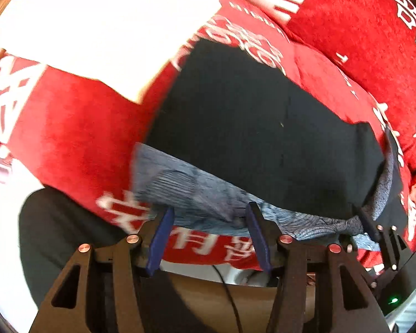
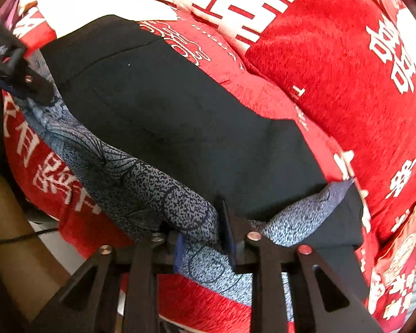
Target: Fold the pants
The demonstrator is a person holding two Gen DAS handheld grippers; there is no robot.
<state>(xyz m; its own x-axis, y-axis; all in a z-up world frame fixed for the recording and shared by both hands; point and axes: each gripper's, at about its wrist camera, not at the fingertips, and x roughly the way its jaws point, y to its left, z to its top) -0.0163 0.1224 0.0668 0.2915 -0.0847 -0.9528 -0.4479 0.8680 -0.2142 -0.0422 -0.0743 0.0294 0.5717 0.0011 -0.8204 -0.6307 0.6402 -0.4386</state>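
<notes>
Your left gripper (image 1: 208, 216) and right gripper (image 2: 205, 230) both stand open over the patterned waistband (image 2: 141, 188) of the black pants (image 1: 249, 127) at 6 o'clock on the red blanket (image 2: 305, 55).

the folded black fabric pants (image 2: 163, 116) are plain and dark on the outside, while their turned-out lining (image 2: 141, 194) is grey-blue, speckled with dark dots and thin black curved lines and circles. they lie on a bright red plush blanket (image 2: 319, 77) printed with large white characters and small white lettering, next to a plain white cloth (image 1: 91, 27). the black-framed left gripper (image 1: 209, 238) and the black-framed right gripper (image 2: 205, 247) have dark blue pads (image 1: 160, 238) and copper-coloured round pins (image 1: 84, 247).
</notes>
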